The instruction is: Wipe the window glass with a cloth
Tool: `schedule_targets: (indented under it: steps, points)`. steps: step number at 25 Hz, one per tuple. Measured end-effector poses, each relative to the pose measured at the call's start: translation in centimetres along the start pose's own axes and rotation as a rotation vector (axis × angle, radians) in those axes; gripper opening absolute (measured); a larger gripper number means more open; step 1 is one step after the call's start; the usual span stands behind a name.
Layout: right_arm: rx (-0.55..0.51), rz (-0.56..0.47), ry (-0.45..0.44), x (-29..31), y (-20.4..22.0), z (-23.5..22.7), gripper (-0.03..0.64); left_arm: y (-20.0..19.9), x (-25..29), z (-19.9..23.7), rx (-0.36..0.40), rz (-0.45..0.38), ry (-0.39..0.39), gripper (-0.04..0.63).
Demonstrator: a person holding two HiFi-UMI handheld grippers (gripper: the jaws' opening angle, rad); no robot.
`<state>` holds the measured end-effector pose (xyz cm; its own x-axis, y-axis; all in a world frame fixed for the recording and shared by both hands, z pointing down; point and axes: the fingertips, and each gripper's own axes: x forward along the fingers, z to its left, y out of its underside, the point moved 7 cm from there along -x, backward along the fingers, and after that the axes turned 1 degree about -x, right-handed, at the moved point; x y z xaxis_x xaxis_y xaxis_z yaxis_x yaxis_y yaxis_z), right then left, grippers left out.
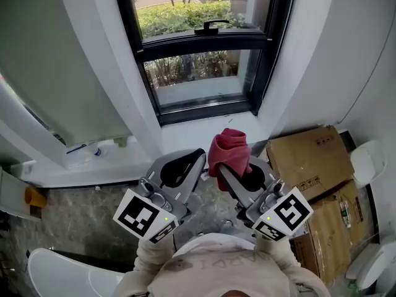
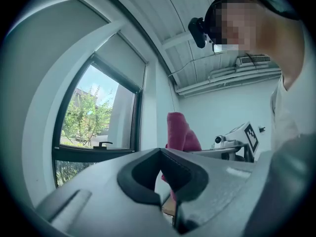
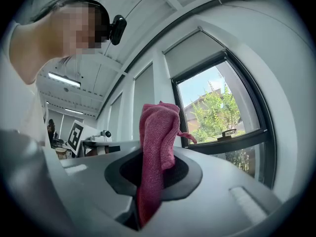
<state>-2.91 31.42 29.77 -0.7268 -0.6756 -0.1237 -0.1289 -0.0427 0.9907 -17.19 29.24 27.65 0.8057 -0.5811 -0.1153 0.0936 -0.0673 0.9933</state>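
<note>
In front of a dark-framed window (image 1: 204,60), just short of its white sill (image 1: 185,138), both grippers held up side by side with tips toward the glass (image 1: 195,79). In the right gripper (image 3: 154,172), jaws clamped hard on a red cloth (image 1: 229,150): pinched low down in the seam between the dark pads (image 3: 185,174), bunched through the notch, standing up above the tips and folded over at the top, one loose corner drooping on the window side. In the left gripper (image 2: 163,174), jaws drawn together on nothing, only a thin seam below the notch. Cloth near the lower pane yet apart from it, touching neither glass nor frame. Seen past the left tips: the cloth again, upright, and beyond it the right gripper's marker cube (image 2: 250,137). Seen past the right tips: the left gripper's marker cube (image 3: 75,136), off to the side away from the window. On the crossbar between the upper and lower panes, a black handle (image 1: 210,25); beyond the glass, green shrubs (image 1: 179,14) in daylight. Down to the right, against the wall, brown cardboard boxes (image 1: 309,159) lying on the floor. Far left, on a low ledge, a small orange thing (image 1: 34,197), too small to tell what.
</note>
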Motion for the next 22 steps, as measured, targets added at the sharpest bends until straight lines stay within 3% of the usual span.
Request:
schedule_targets:
  steps: [8, 13, 22]
  points:
    - [-0.044, 0.018, 0.047, 0.6, 0.8, 1.7, 0.077, 1.2, -1.8, 0.9, -0.044, -0.032, 0.034, 0.002]
    - [-0.076, 0.012, 0.079, 0.4, 0.5, 0.6, 0.077, 1.0, -0.7, 1.1, -0.020, -0.040, 0.035, 0.002]
    - [-0.007, -0.021, 0.034, 0.5, 1.1, -8.0, 0.077, 1.9, 7.5, 2.7, 0.014, -0.032, 0.024, 0.002]
